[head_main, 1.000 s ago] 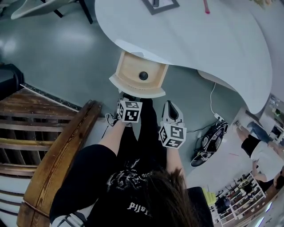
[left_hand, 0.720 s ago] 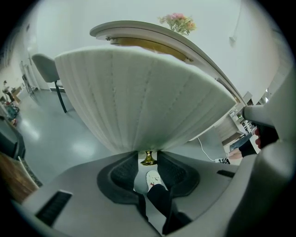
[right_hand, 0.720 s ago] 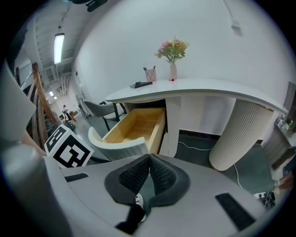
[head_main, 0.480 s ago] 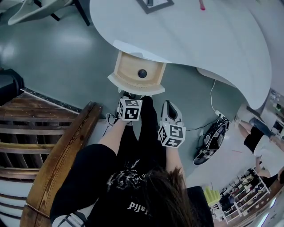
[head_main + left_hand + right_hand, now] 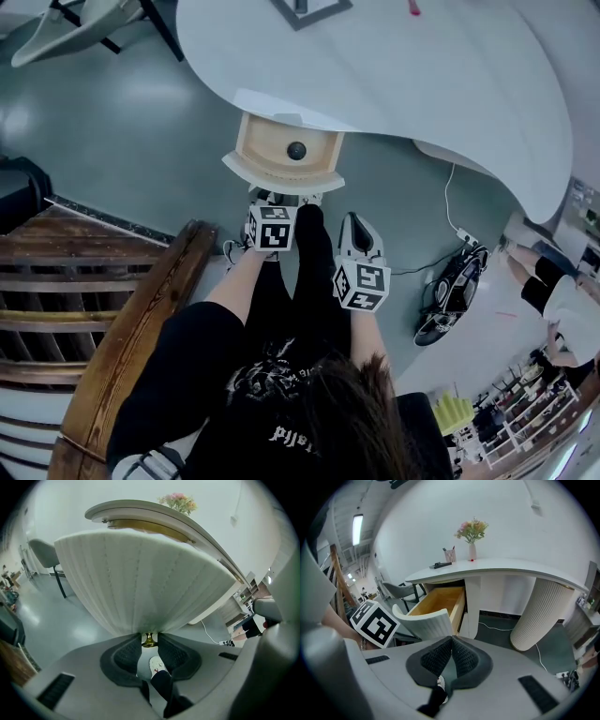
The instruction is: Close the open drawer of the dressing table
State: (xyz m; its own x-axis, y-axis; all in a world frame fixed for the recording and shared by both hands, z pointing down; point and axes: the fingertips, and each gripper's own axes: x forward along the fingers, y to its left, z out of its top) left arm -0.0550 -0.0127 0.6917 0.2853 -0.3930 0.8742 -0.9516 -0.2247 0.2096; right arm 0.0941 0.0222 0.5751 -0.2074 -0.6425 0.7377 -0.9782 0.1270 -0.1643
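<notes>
The open drawer (image 5: pixel 281 150) juts out from under the white dressing table (image 5: pixel 422 84), its wooden inside showing and a small dark round thing (image 5: pixel 296 150) lying in it. Its ribbed white front (image 5: pixel 140 578) fills the left gripper view. My left gripper (image 5: pixel 149 638) (image 5: pixel 284 199) is at the lower edge of that front. Its jaws have just been closing, and the pads now press on the brass knob (image 5: pixel 149 641) between them. My right gripper (image 5: pixel 450 640) (image 5: pixel 359 228) hangs shut and empty to the right, short of the drawer (image 5: pixel 440 599).
A wooden stair rail (image 5: pixel 131 328) runs along the left. A chair (image 5: pixel 75 28) stands at the far left. A cable and a black device (image 5: pixel 450 291) lie on the floor at right. A vase of flowers (image 5: pixel 472 531) stands on the table top.
Both grippers keep their places at the drawer front. The head view has shifted a little, so the table and drawer sit slightly higher and further left in the picture.
</notes>
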